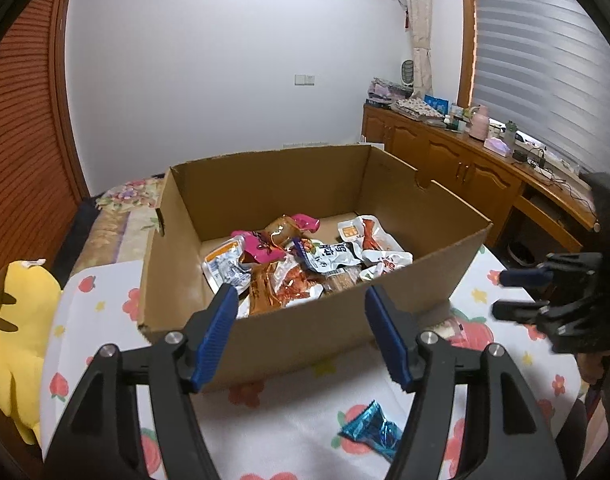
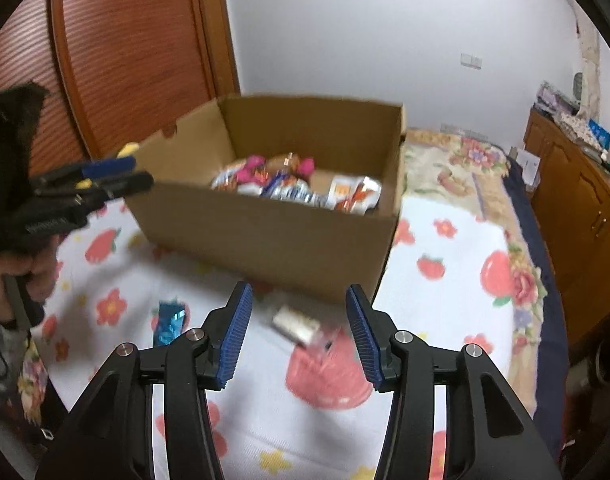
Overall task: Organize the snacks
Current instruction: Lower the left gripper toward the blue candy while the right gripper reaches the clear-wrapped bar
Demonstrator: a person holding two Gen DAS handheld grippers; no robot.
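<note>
Left gripper (image 1: 301, 336): we are seeing jaws apart, nothing between.
Right gripper (image 2: 297, 336): jaws apart, empty, above the pale snack (image 2: 297, 324).
Blue snack (image 1: 371, 428): lying lower centre, outside the box (image 1: 305, 332).
Handling: we are judging both packets light, crinkly, slippery; pinch across the middle.

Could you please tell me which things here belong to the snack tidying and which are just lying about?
Belongs to the job:
cardboard box
packets inside
blue wrapped snack
pale snack packet

Lying about:
yellow plush toy
clutter on cabinet
</note>
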